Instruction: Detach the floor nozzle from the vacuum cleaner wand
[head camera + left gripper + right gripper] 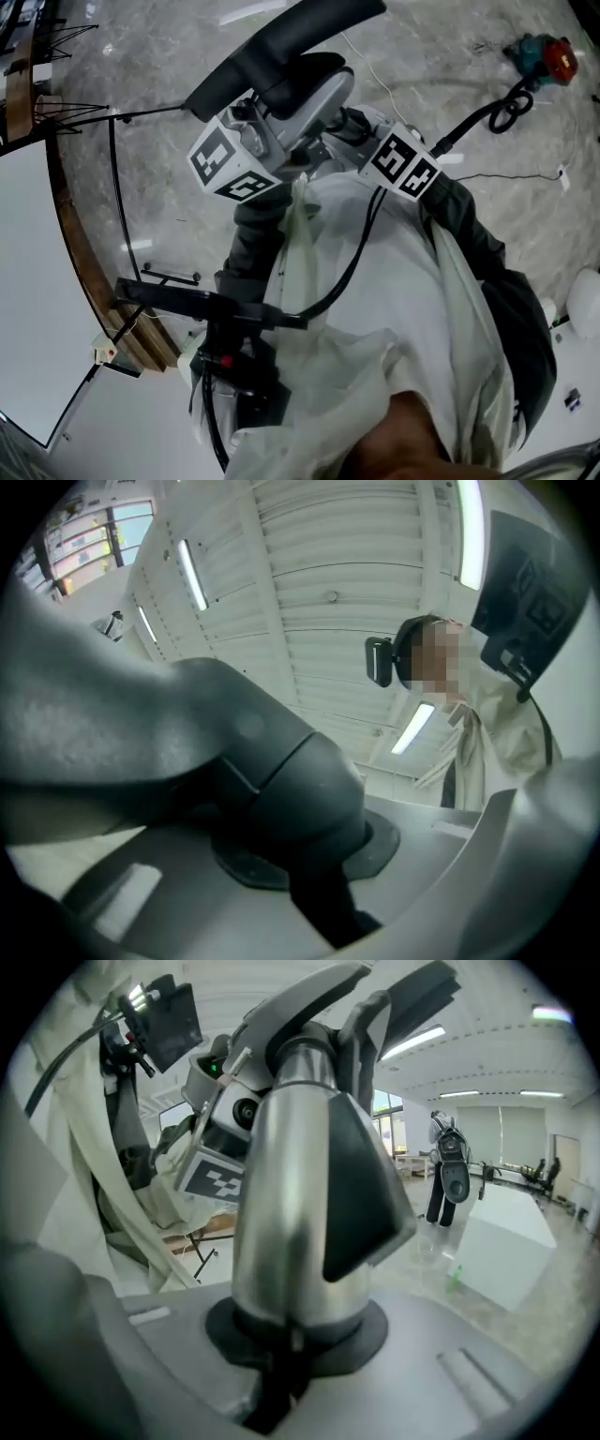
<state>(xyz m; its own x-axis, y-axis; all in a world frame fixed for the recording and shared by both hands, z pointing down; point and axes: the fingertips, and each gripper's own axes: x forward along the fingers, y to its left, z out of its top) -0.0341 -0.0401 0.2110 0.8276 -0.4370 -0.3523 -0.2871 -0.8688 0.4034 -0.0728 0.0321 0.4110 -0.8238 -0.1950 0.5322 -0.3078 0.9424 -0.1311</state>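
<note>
While lifted clear of the grey marbled stone floor and held close against a cream fabric garment, gripped from both sides: a grey-and-black plastic floor nozzle, long black edge uppermost, rounded grey housing just below. Clamped by the left gripper on the dark grey rounded neck of that floor nozzle, pale grey jaws pressed in from below and from the right, no gap showing. Clamped likewise by the right gripper on the opposite face of the neck, there shiny silver with a dark wedge-shaped panel, seated in a round black collar. Set facing each other across the neck, with the left gripper's black-and-white marker cube just behind the silver face in the right gripper view. Trailing from the right gripper across the garment, a thin black cable. Well apart on the floor, toward the upper right of the head view, a red-and-teal tool and a looped black cord. Off to the left, a flat white panel edged in brown wood. Beyond the neck in the right gripper view, a white box with a small green bottle just beside it, and a standing person farther back. Overhead in the left gripper view, a white ribbed ceiling with long light strips.
</note>
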